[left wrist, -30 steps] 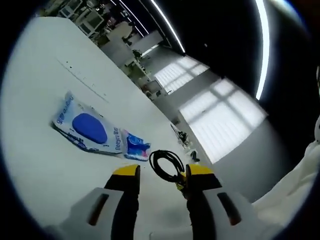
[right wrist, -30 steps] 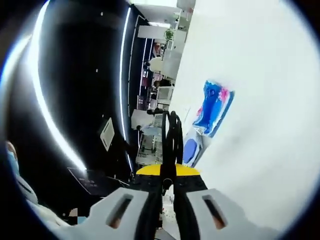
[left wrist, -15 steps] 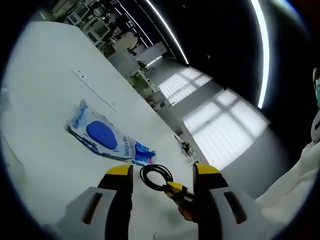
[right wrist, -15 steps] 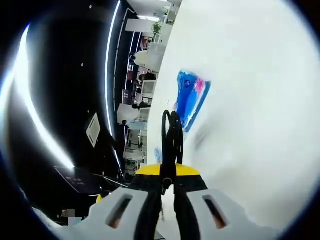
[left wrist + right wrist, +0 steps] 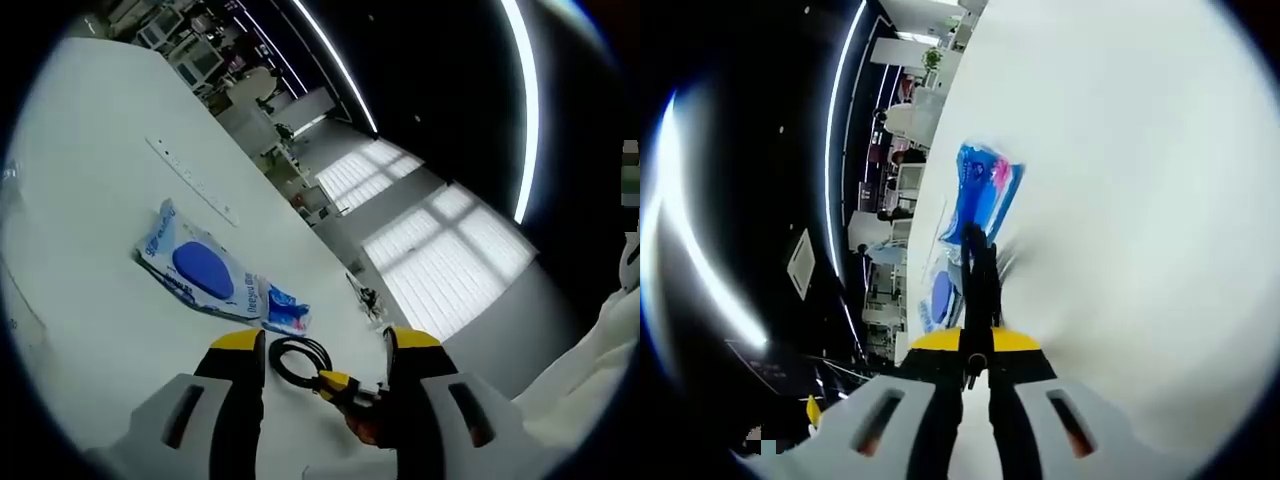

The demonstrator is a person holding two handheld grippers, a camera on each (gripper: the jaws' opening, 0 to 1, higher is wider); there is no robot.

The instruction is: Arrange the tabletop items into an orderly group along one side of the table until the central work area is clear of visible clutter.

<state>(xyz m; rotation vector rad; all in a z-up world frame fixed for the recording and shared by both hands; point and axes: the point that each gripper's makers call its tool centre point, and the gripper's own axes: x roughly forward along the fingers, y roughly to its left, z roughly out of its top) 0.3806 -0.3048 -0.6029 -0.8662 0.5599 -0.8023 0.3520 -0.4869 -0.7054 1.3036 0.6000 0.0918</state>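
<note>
Item 1, right gripper (image 5: 975, 362): my fingers are clamped together on the coiled black cable (image 5: 980, 280), which stands edge-on straight ahead of the yellow tips. In the left gripper view the same cable (image 5: 297, 357) shows as a loop held just over the worktop (image 5: 90, 200), near the packets.

Item 2, left gripper (image 5: 320, 352): fingers apart, holding nothing, framing the cable loop from either side.

Item 3, small blue and pink packet (image 5: 282, 305): lying flat just beyond the loop, its end touching the next item; in the right gripper view it (image 5: 983, 190) lies directly past the cable.

Item 4, larger white packet with blue oval (image 5: 195, 268): flat, in line with the small one.

Handling note, my judgement: I am setting the cable down beside the packets to extend their row. I should lower until the coil rests flat, keep it just clear of the small packet, then part the fingers slowly so the loop does not spring.
</note>
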